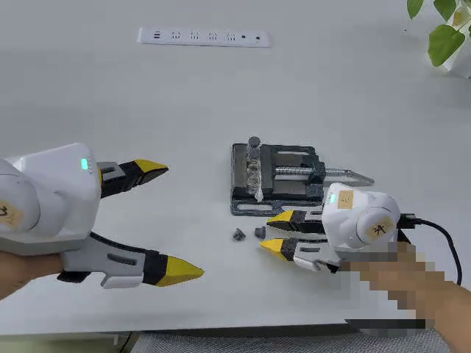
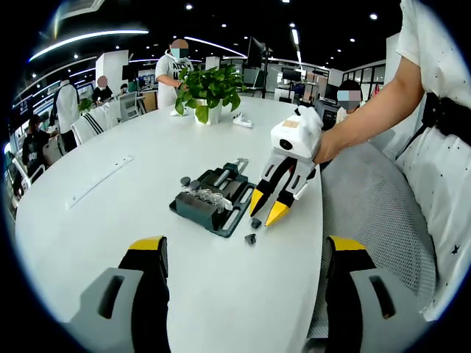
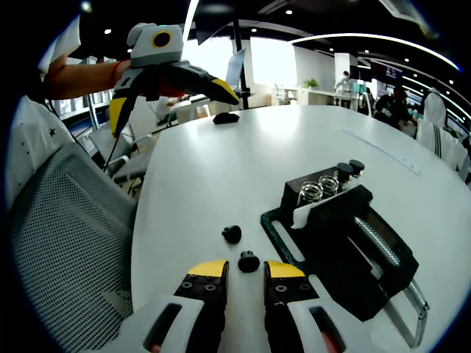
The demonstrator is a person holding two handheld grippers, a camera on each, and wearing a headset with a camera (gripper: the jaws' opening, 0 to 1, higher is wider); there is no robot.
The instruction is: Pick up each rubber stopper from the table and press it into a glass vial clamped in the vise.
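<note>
One big white table (image 1: 331,88) carries everything, and the dark vise (image 1: 291,187) sits mid-table. Our left gripper (image 1: 182,220) hangs well off to the left, jaws spread wide, nothing in them. Our right gripper (image 1: 267,232) is down low just in front of the vise, jaws parted only a little and holding nothing.

Up in the vise we've got a row of glass vials (image 3: 320,188): the two far ones look capped, the two near ones open-mouthed.

Smallest now: the nearer stopper (image 3: 249,261) lies right at the right gripper's tips, though we can't tell if they touch it. The second stopper (image 3: 232,234) is just beside it on the table.

We reckon these are light, soft and grippy, likely to squash or roll if pinched on the narrow plug. We'd take one across the wider head, plug down, and press straight, since the glass won't forgive a sideways shove.
</note>
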